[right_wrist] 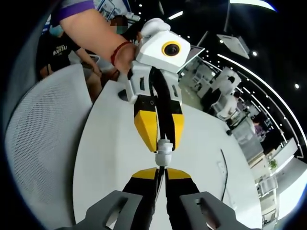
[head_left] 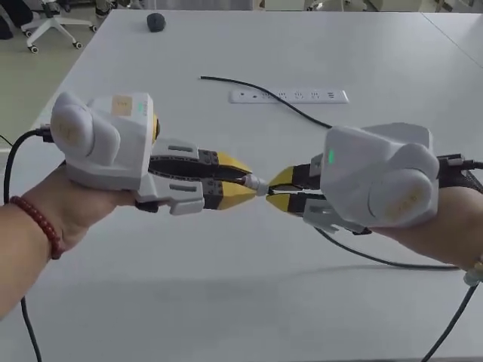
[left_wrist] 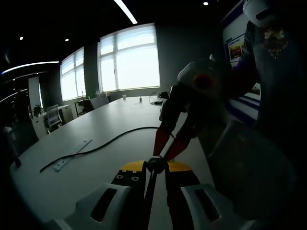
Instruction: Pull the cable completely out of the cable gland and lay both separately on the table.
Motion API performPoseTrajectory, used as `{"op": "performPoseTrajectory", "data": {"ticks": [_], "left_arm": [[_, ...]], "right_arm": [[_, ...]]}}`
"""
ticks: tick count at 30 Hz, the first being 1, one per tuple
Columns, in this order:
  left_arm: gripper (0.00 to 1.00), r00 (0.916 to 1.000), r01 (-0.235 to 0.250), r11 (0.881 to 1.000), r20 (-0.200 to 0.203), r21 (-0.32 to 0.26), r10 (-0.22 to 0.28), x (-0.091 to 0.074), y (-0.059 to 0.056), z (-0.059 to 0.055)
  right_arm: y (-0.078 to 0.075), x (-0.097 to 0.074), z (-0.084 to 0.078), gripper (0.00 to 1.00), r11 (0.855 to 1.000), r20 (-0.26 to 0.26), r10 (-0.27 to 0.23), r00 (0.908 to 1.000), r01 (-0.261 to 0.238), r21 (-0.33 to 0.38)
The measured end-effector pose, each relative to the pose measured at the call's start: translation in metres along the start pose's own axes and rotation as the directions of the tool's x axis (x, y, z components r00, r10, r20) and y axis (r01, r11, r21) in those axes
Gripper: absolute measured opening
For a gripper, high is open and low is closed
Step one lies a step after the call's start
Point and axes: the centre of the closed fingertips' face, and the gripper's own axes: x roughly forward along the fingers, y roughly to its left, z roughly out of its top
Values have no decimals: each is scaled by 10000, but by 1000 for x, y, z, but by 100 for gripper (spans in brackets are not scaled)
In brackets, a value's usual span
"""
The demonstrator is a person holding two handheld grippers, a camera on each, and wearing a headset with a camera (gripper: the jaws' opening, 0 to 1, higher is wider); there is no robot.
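I hold both grippers tip to tip above the white table point(head_left: 226, 286). The left gripper point(head_left: 253, 183) point(left_wrist: 154, 166), with yellow jaw tips, is shut on a small pale grey cable gland point(head_left: 259, 183) point(left_wrist: 156, 164) point(right_wrist: 164, 147). Facing it, the right gripper point(head_left: 273, 190) point(right_wrist: 161, 171) is shut on a thin dark cable point(right_wrist: 161, 175) just behind the gland. A long black cable point(head_left: 264, 94) point(left_wrist: 105, 143) lies across the table and runs behind the right gripper. I cannot tell whether it is the same cable.
A white power strip point(head_left: 288, 96) point(left_wrist: 72, 154) lies at the far middle of the table. A dark round object point(head_left: 155, 22) sits near the far edge. An office chair point(head_left: 47, 23) stands beyond the far left corner, and a white mesh chair back point(right_wrist: 43, 143) is close by.
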Motion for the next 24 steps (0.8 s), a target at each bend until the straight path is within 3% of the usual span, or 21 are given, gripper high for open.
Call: {"op": "performPoseTrajectory", "data": {"ticks": [10,16,24], "left_arm": [[16,9999,-96,9998,66,-186,97,-3,2,-1],[16,9995,-256,9994,155,-251,260,-9,5,-1],[16,9988,-440,9987,192,-273,446,-15,9,-1]], "right_arm": [[-2,-3,-6,0,9996,-330,15,9995,-24,-285],[-3,-8,-27,0,9998,-850,18,9964,-33,-178],[-3,-10,-60,0,9972,-1524,82,9883,33,751]]}}
